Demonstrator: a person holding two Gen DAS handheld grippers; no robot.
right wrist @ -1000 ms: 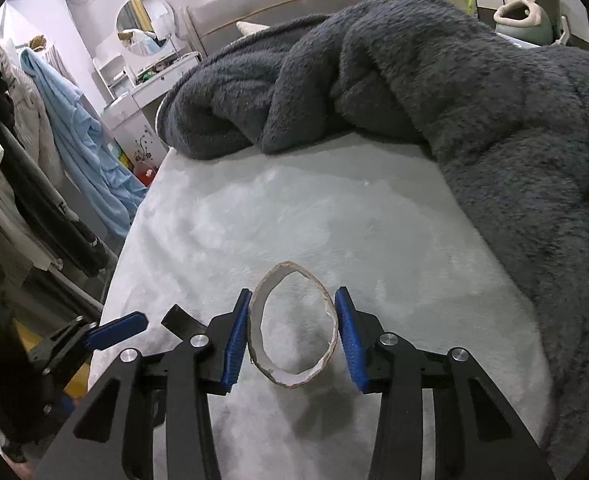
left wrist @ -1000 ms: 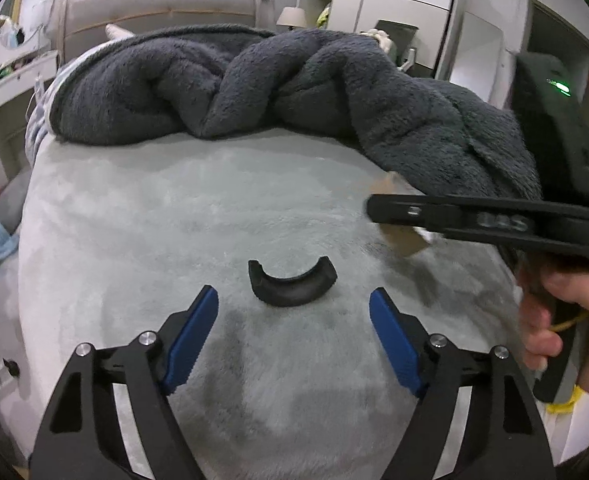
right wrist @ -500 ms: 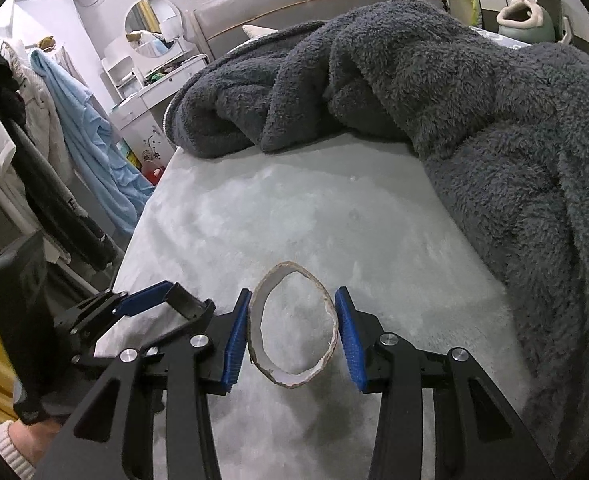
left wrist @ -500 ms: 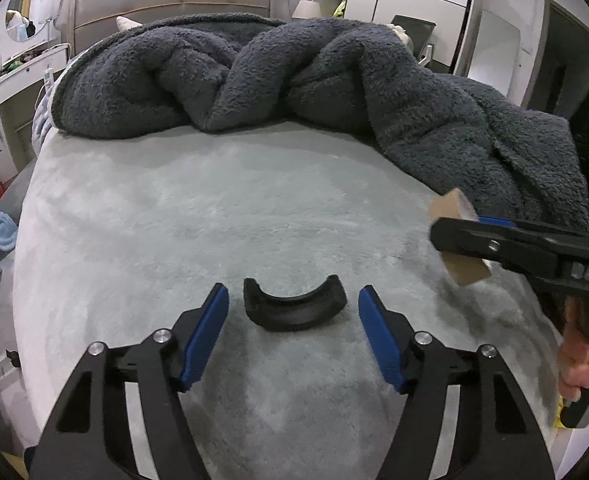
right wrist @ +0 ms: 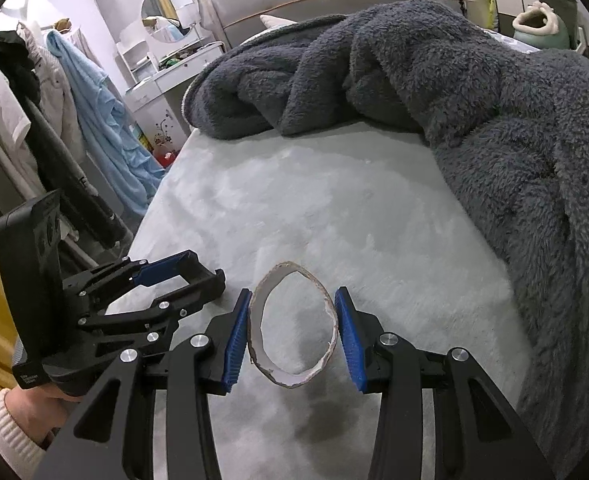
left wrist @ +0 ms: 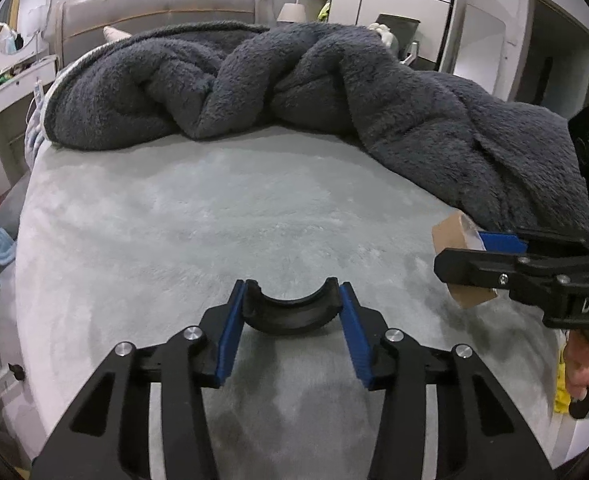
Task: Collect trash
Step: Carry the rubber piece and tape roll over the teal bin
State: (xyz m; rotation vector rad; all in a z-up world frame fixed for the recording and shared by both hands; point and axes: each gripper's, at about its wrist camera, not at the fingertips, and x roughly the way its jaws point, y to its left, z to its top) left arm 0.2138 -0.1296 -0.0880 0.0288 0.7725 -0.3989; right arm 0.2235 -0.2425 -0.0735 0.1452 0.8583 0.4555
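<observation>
Fingers of the left gripper (left wrist: 290, 308) are closed in on a black curved piece (left wrist: 290, 314), blue pads touching both its ends; the piece arcs w/ its open side facing 12 o'clock, low over the pale grey bed (left wrist: 214, 208). Can't tell if it's lifted or still resting on the cover.

Right gripper (right wrist: 292, 328): fingers pinch a cardboard ring (right wrist: 254, 312), squashed into an oval, pad on each flank at 3 and 9 o'clock, ring standing on edge w/ torn rim at 6 o'clock. Bed cover shows thru its hole.

In the left wrist view the right gripper (left wrist: 464, 258) sits at 3 o'clock, the cardboard ring (left wrist: 450, 232) seen side-on as a brown band between its fingers, near the edge of the dark grey blanket (left wrist: 334, 92). In the right wrist view the left gripper (right wrist: 214, 276) is at 9 o'clock, just beside the right one, held by a hand (right wrist: 50, 394) in a white cuff.

Blanket heaped across 12 to 3 o'clock of the bed. Headboard (left wrist: 154, 12) behind it. Clothes (right wrist: 74, 112) hang at 10 o'clock in the right wrist view; round mirror (right wrist: 170, 12) at 11.
</observation>
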